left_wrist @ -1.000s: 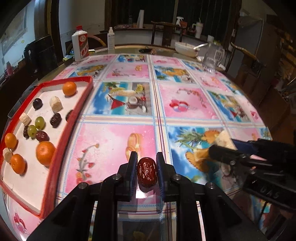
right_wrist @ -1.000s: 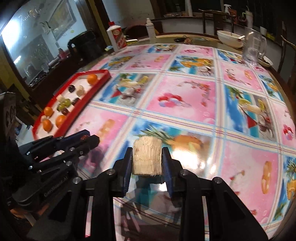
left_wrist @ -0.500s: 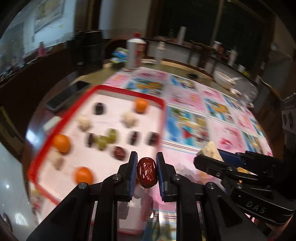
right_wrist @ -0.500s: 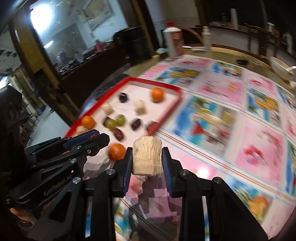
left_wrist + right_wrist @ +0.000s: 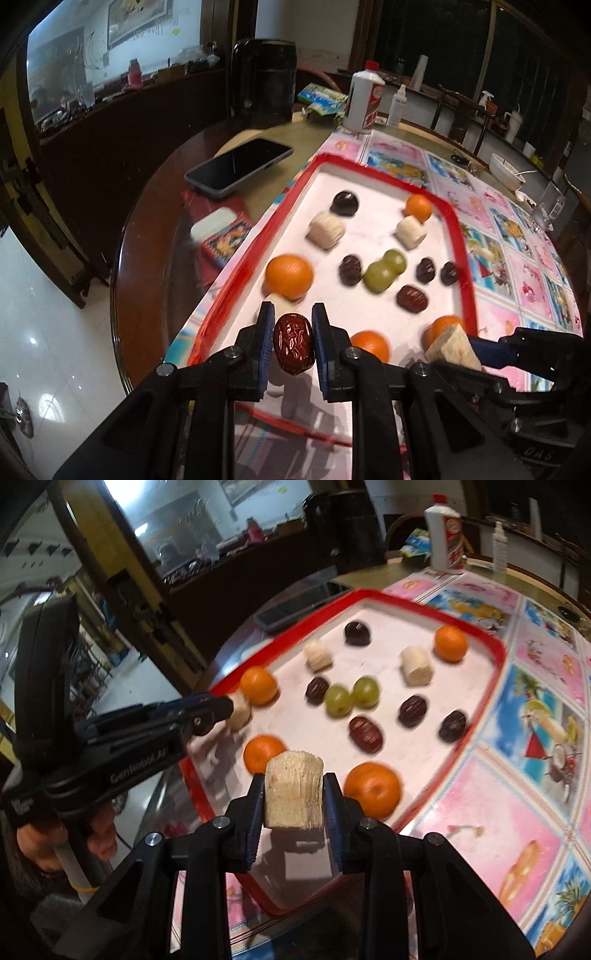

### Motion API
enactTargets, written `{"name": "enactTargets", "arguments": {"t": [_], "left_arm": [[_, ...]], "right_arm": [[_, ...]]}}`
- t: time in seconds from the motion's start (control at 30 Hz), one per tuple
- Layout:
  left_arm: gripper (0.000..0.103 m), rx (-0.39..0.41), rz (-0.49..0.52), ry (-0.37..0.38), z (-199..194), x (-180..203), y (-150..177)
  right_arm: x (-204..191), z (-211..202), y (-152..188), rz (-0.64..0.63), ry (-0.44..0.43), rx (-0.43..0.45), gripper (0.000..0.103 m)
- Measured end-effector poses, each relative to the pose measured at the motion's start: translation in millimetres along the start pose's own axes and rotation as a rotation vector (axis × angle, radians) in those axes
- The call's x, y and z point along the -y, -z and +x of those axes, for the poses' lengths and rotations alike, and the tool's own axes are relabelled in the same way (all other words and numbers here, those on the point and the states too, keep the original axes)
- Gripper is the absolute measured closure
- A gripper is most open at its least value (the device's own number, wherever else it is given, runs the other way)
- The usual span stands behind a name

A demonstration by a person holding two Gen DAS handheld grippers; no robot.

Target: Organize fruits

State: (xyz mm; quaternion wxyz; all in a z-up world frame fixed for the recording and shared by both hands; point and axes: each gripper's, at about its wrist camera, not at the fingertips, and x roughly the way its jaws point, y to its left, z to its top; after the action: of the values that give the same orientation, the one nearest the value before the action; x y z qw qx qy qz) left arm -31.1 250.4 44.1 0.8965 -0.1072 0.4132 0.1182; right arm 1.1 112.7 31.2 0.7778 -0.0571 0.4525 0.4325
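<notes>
My left gripper [image 5: 293, 349] is shut on a wrinkled red date [image 5: 293, 349] above the near end of the red-rimmed white tray [image 5: 466, 280]. My right gripper [image 5: 294, 794] is shut on a pale banana chunk [image 5: 294, 790], also over the tray's [image 5: 495, 672] near end. On the tray lie several oranges [image 5: 289, 276], two green grapes [image 5: 384, 271], dark dates [image 5: 412, 297] and banana chunks [image 5: 327, 232]. In the left wrist view the right gripper's [image 5: 461, 349] banana chunk [image 5: 452, 347] shows at lower right. In the right wrist view the left gripper [image 5: 218, 709] reaches in from the left, held by a hand [image 5: 40, 849].
A phone [image 5: 240, 166] and a small colourful box [image 5: 225, 236] lie on the round table left of the tray. A white bottle [image 5: 364, 99], a spray bottle [image 5: 396, 105], a bowl [image 5: 506, 176] and a glass jug [image 5: 552, 206] stand farther back on the patterned cloth [image 5: 517, 812].
Both grippers have swung left from over the patterned cloth to above the tray's near end, each still holding its fruit.
</notes>
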Motion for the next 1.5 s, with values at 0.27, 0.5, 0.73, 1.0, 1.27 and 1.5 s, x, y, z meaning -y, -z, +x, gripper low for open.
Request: {"name": "enactTargets", "arguments": {"t": [0.27, 0.5, 0.73, 1.0, 1.27, 1.5], "left_arm": [[0.084, -0.014, 0.026, -0.007, 10.1, -3.7, 8.0], [0.077, -0.033, 0.039, -0.008, 15.7, -2.6, 11.3], [0.05, -0.003, 0.016, -0.007, 9.6, -4.2, 13.6], [0.031, 0.05, -0.002, 0.022, -5.1, -9.7, 15.3], [0.031, 0.077, 0.013, -0.023, -25.8, -0.1, 25.1], [0.024, 0.101, -0.035, -0.148, -59.3, 22.1, 60.4]], "right_arm": [[-5.6, 12.0, 4.1, -0.058, 0.062, -0.025, 0.07], [-9.4, 14.5, 3.5, -0.083, 0.097, -0.033, 0.07], [-12.1, 13.7, 4.7, -0.089, 0.12, -0.039, 0.06], [-10.4, -4.0, 8.2, -0.043, 0.141, -0.014, 0.055], [-24.6, -39.7, 19.6, 0.006, 0.206, 0.048, 0.032], [-48.4, -77.3, 51.0, -0.059, 0.324, 0.082, 0.021]]}}
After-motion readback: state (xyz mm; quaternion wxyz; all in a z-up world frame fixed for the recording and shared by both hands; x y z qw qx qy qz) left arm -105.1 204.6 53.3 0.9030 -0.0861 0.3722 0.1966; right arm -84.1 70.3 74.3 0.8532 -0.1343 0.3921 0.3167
